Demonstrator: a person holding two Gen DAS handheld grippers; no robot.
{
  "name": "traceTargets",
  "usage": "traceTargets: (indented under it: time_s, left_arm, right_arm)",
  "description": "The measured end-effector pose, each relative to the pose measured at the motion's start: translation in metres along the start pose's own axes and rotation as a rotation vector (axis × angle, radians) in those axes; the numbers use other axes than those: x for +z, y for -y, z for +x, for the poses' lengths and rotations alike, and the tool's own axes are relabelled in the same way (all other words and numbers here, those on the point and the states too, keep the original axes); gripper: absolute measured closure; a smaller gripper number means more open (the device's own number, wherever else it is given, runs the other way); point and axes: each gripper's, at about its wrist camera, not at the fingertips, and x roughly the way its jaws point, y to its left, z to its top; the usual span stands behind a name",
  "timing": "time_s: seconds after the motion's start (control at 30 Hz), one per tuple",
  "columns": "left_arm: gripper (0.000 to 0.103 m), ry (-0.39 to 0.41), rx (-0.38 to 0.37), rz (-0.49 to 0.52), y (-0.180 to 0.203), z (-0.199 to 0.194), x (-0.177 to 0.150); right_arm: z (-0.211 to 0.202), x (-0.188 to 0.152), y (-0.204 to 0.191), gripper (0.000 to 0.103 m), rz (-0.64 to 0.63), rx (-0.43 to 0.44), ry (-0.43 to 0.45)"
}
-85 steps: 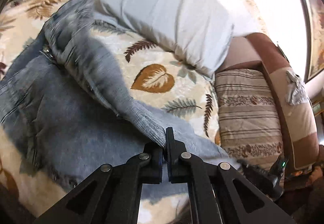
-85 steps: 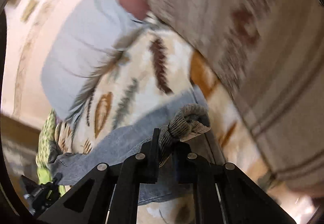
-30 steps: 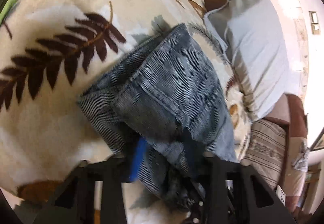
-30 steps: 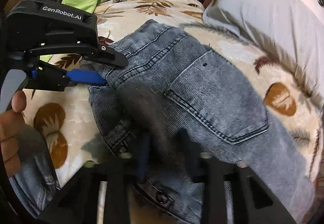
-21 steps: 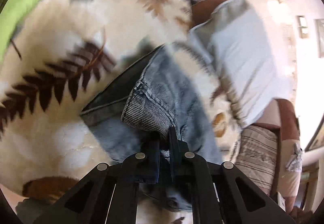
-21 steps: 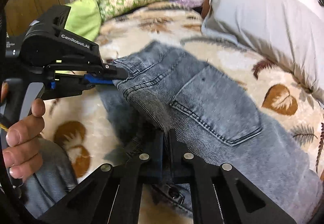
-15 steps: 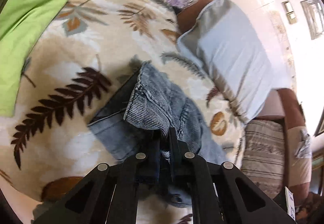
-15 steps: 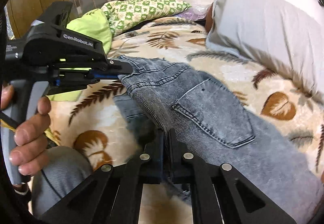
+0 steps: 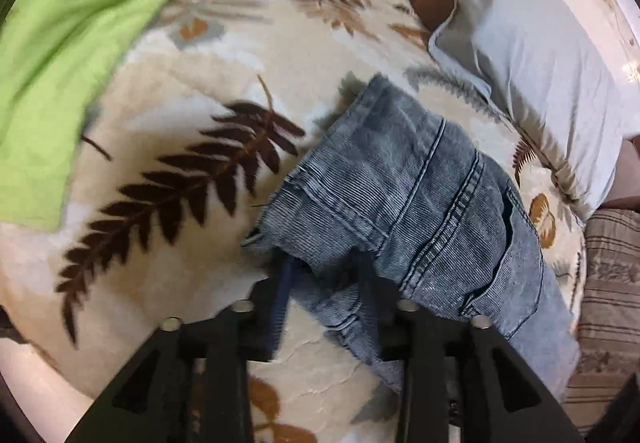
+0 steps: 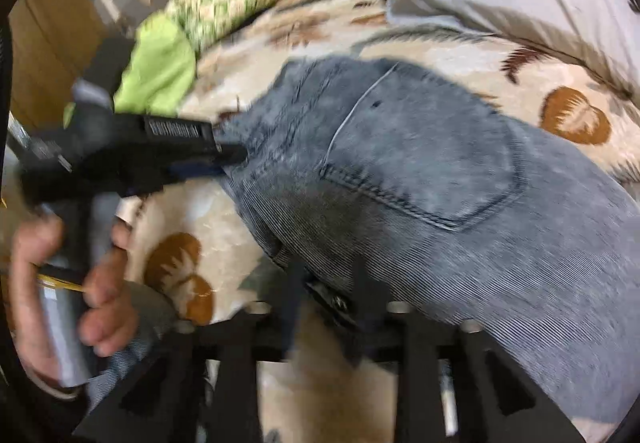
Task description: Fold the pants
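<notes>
1. Half a second ago both hand-held grippers were clamped on the waistband of the jeans point(image 9: 420, 203); their jaws have just been opening, and the denim now lies slack on the bed instead of being pinched up.
2. The bed point(image 9: 168, 115), under a cream blanket with a leaf print, carries the jeans, folded, seat and back pocket point(image 10: 424, 163) up. Their long axis runs from the waistband, nearest the grippers, away along the grey pillow point(image 9: 532, 55).
3. The left hand-held gripper point(image 9: 324, 275) points steeply down, jaws moderately wide, waistband corner loose between them. A hand point(image 10: 60, 283) grips its handle; its label is too blurred to read.
4. The right hand-held gripper point(image 10: 326, 283) is likewise part open over the waistband's near edge, gripping nothing.
</notes>
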Motion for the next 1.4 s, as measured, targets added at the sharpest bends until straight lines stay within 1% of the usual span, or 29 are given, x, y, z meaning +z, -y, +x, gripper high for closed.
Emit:
traceTargets:
  time_s: [0.03, 0.07, 0.13, 0.17, 0.23, 0.27, 0.33, 0.47, 0.57, 0.63, 0.7, 0.87, 0.97, 1.0, 1.07, 1.1, 1.17, 1.23, 1.27, 1.33, 1.4]
  left_arm:
    - [0.057, 0.041, 0.002, 0.015, 0.002, -0.010, -0.003]
    - [0.051, 0.068, -0.002, 0.026, -0.001, -0.018, -0.010]
    - [0.050, 0.131, -0.019, 0.066, 0.011, -0.037, -0.027]
    - [0.048, 0.149, -0.027, 0.088, 0.017, -0.045, -0.035]
    - [0.043, 0.187, -0.040, 0.144, 0.029, -0.060, -0.060]
    - [0.041, 0.203, -0.043, 0.178, 0.041, -0.065, -0.078]
    - [0.041, 0.202, -0.064, 0.228, 0.051, -0.077, -0.102]
    - [0.041, 0.180, -0.086, 0.384, 0.094, -0.093, -0.150]
    - [0.041, 0.199, -0.098, 0.494, 0.132, -0.116, -0.180]
    - [0.040, 0.215, -0.122, 0.541, 0.151, -0.135, -0.194]
    - [0.040, 0.220, -0.152, 0.567, 0.168, -0.144, -0.204]
    - [0.040, 0.188, -0.222, 0.611, 0.197, -0.153, -0.216]
    - [0.040, 0.149, -0.250, 0.665, 0.210, -0.151, -0.222]
    - [0.040, 0.138, -0.252, 0.682, 0.215, -0.145, -0.220]
    - [0.040, 0.115, -0.262, 0.736, 0.227, -0.143, -0.227]
    - [0.040, 0.105, -0.266, 0.768, 0.235, -0.140, -0.230]
    - [0.040, 0.078, -0.270, 0.846, 0.251, -0.134, -0.238]
    - [0.040, 0.032, -0.291, 0.887, 0.267, -0.124, -0.240]
    - [0.040, 0.006, -0.311, 0.909, 0.275, -0.120, -0.243]
    - [0.041, -0.012, -0.323, 0.939, 0.288, -0.112, -0.247]
    - [0.041, -0.038, -0.335, 0.981, 0.302, -0.101, -0.251]
  right_arm:
    - [-0.015, -0.003, 0.007, 0.049, 0.024, 0.007, 0.029]
    - [-0.029, -0.007, 0.013, 0.046, 0.045, 0.009, 0.056]
    - [-0.056, -0.016, 0.028, 0.046, 0.087, 0.010, 0.101]
    - [-0.069, -0.022, 0.036, 0.045, 0.114, 0.009, 0.125]
    - [-0.091, -0.037, 0.055, 0.044, 0.167, 0.014, 0.168]
    - [-0.098, -0.045, 0.064, 0.044, 0.191, 0.009, 0.181]
    - [-0.111, -0.063, 0.086, 0.044, 0.248, -0.031, 0.200]
    - [-0.135, -0.097, 0.122, 0.042, 0.355, -0.056, 0.264]
    - [-0.163, -0.112, 0.142, 0.042, 0.396, -0.059, 0.307]
    - [-0.185, -0.118, 0.156, 0.042, 0.417, -0.072, 0.334]
    - [-0.204, -0.123, 0.165, 0.042, 0.427, -0.085, 0.350]
    - [-0.254, -0.135, 0.195, 0.041, 0.472, -0.132, 0.384]
    - [-0.270, -0.145, 0.212, 0.039, 0.507, -0.137, 0.401]
    - [-0.273, -0.149, 0.219, 0.039, 0.526, -0.128, 0.403]
    - [-0.276, -0.157, 0.235, 0.039, 0.578, -0.110, 0.403]
    - [-0.277, -0.163, 0.244, 0.039, 0.610, -0.119, 0.401]
    - [-0.279, -0.168, 0.252, 0.039, 0.631, -0.153, 0.392]
    - [-0.280, -0.172, 0.259, 0.039, 0.646, -0.192, 0.368]
    - [-0.280, -0.174, 0.263, 0.039, 0.654, -0.195, 0.360]
    - [-0.279, -0.176, 0.267, 0.039, 0.663, -0.189, 0.348]
    - [-0.280, -0.176, 0.274, 0.039, 0.675, -0.208, 0.334]
